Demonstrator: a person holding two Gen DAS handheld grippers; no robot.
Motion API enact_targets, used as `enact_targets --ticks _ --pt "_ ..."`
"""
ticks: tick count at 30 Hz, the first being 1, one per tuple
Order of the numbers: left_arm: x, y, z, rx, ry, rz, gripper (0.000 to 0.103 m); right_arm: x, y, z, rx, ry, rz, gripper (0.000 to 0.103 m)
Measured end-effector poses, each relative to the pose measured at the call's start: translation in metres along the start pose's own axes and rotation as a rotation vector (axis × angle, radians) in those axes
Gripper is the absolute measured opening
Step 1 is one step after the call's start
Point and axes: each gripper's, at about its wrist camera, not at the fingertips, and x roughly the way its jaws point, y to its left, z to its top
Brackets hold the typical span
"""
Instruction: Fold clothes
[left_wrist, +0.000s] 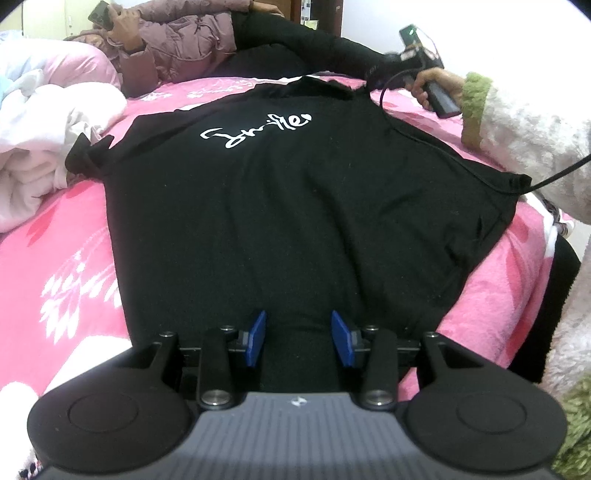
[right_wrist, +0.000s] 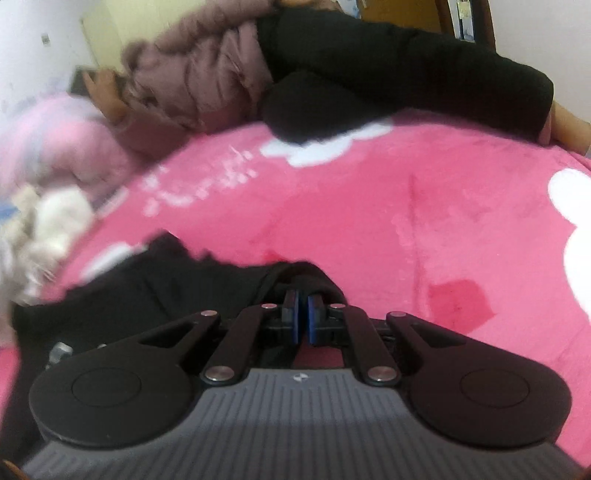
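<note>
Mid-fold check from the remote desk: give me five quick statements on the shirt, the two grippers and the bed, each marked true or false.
1. The black shirt lies spread on a pink blanket. True.
2. The left gripper is clamped shut on the shirt's hem. False: its blue fingers stand apart over the black cloth and pinch nothing.
3. The right gripper is shut on a fold of black fabric. True.
4. The shirt's white lettering is hidden under a fold. False: it lies face up in plain view.
5. Nobody else is on the bed. False: a person in a puffy jacket lies at the far side, holding a phone.
</note>
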Motion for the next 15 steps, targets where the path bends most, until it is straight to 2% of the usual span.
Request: enact_targets --ticks 2,4,5,8,10,12,15 --pt "0.000 0.000 0.000 0.002 -0.003 0.000 0.041 0.014 -0.011 -0.006 0.030 0.036 -0.035 0.005" --pt "0.000 0.000 -0.001 0.008 -0.009 0.000 0.041 0.009 -0.023 -0.012 0.107 0.014 0.005 0.007" --pt "0.000 0.000 -0.002 0.010 -0.012 0.000 0.041 0.002 -0.030 -0.013 0.157 0.008 0.022 0.012" --pt "-0.001 0.001 -0.003 0.019 -0.022 -0.001 0.042 -0.040 -0.046 -0.015 0.229 -0.036 0.016 0.013" --pt "-0.001 0.001 -0.004 0.024 -0.029 -0.002 0.042 -0.083 -0.055 -0.020 0.247 -0.053 0.050 0.015" --pt "-0.001 0.002 -0.005 0.023 -0.040 -0.005 0.042 -0.130 -0.064 -0.032 0.284 -0.043 0.130 0.020" --pt "-0.001 0.003 -0.007 0.020 -0.054 -0.009 0.042 -0.182 -0.056 -0.069 0.293 -0.001 0.209 0.034"
